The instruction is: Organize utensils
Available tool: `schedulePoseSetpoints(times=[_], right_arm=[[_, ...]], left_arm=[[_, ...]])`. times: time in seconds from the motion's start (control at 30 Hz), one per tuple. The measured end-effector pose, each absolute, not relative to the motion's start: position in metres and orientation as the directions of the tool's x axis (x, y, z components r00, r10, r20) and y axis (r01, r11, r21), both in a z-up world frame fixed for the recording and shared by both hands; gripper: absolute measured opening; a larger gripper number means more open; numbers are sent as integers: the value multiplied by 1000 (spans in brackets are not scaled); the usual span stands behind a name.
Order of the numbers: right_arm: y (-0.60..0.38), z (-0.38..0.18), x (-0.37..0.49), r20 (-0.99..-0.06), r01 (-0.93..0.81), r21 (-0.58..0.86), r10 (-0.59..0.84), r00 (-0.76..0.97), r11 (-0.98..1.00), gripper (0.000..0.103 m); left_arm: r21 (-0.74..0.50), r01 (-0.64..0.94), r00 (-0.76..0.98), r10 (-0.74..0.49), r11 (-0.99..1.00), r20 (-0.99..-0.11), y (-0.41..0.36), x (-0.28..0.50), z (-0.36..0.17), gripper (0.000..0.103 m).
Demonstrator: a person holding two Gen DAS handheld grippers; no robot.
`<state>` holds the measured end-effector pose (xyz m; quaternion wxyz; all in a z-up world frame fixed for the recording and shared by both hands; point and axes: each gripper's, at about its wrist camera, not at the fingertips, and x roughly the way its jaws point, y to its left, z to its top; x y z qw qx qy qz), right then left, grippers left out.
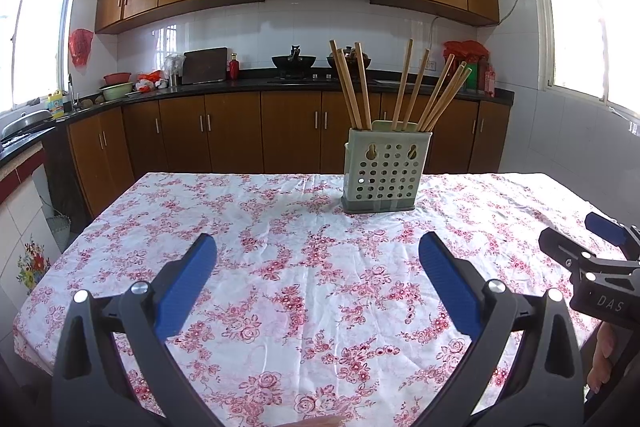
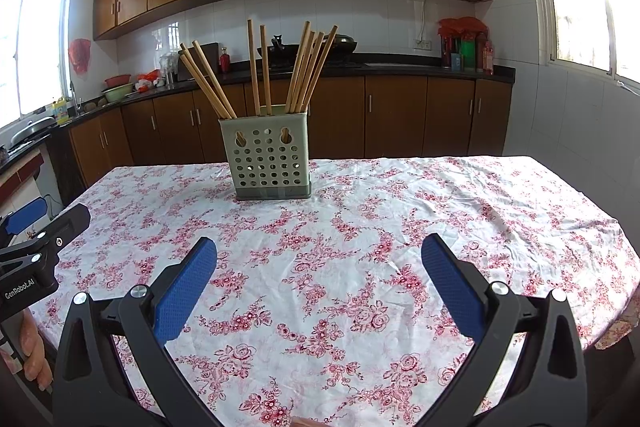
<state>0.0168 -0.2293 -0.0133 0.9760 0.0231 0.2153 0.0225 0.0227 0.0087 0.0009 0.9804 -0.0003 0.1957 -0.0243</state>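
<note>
Left wrist view: I see chopsticks [image 1: 400, 87] upright, fanning outward, in the holder [image 1: 386, 171] toward the table's [image 1: 280, 227] far edge; my left gripper [image 1: 318, 259] and right gripper [image 2: 319, 259] gape empty over bare cloth

The cloth [image 1: 280, 227] on the counter is white with a pattern of pink and red roses. The utensil holder [image 1: 386, 173] is pale grey-green, with round holes in rows. The chopsticks [image 1: 404, 87] are light brown wood. The fingers [image 2: 184, 291] have blue pads on black frames.
</note>
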Motion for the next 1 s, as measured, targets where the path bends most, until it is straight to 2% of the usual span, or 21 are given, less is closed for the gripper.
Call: schedulePoseSetpoints(times=[1.0], right_arm=[[-229, -13, 17, -423, -33, 57, 54, 904, 998, 101]], left_arm=[[-8, 48, 921, -47, 999, -388, 11, 24, -2, 99]])
